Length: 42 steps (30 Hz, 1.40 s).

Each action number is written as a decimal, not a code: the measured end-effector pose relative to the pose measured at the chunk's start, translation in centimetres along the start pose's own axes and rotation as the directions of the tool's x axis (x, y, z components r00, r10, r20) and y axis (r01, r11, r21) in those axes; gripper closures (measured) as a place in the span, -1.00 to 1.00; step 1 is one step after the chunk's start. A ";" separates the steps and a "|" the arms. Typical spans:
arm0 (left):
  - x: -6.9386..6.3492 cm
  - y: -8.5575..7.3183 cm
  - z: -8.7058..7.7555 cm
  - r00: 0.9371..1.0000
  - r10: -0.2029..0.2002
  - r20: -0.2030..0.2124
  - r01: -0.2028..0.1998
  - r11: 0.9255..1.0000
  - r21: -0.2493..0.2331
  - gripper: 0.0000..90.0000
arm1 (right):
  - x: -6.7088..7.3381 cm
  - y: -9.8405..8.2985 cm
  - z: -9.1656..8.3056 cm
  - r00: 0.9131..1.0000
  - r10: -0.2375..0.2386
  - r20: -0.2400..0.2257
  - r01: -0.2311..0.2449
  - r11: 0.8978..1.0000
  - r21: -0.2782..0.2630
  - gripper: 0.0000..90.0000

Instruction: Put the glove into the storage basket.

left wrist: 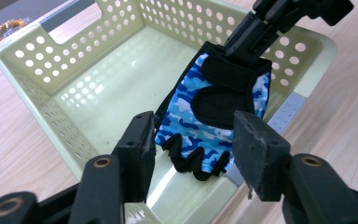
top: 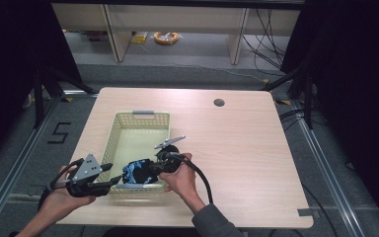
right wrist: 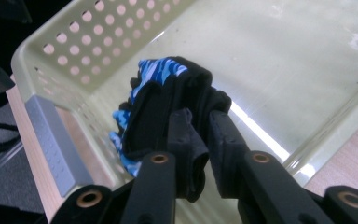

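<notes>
Basket point(top: 114, 129): pale green, perforated, on the table point(top: 237, 148), grey handle strips at both short ends. Contents: one blue camouflage glove point(top: 134, 173), hanging inside just off the near wall, fingers down.

Left tool point(left wrist: 193, 140): just outside the basket's near left corner, jaws apart, pads clear of the glove, which sits beyond and between them.

Right tool point(right wrist: 204, 128): over the basket's near right rim, jaws narrow, pinching the glove's black cuff. Round hole point(top: 219, 102) in the table, well beyond the basket's far right corner.
</notes>
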State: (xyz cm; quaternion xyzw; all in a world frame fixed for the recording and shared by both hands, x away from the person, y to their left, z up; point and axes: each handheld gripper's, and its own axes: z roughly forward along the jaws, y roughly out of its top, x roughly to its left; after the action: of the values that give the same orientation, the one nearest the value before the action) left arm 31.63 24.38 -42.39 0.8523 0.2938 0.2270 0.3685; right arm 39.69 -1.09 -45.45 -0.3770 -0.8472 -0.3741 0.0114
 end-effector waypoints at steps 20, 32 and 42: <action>-1.0 0.5 0.2 0.997 -0.054 0.048 0.055 0.998 -0.020 -0.18 | 0.5 1.2 -3.6 0.996 -0.088 -0.023 0.085 0.990 -0.113 0.34; -5.1 1.7 0.1 0.991 -0.046 0.129 0.058 0.994 -0.090 -0.29 | -1.3 -1.0 -7.6 0.993 -0.115 0.020 0.117 0.970 -0.214 0.13; -7.1 1.9 1.5 0.979 -0.076 0.191 0.100 0.988 -0.119 -0.35 | -2.2 -2.7 -9.7 0.994 -0.088 0.060 0.100 0.963 -0.250 -0.04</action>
State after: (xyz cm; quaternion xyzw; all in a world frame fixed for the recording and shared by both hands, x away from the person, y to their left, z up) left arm 28.04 17.87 -43.11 0.8305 0.2804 0.1482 0.4579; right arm 36.98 -9.91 -40.79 -0.3438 -0.8096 -0.4698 -0.0747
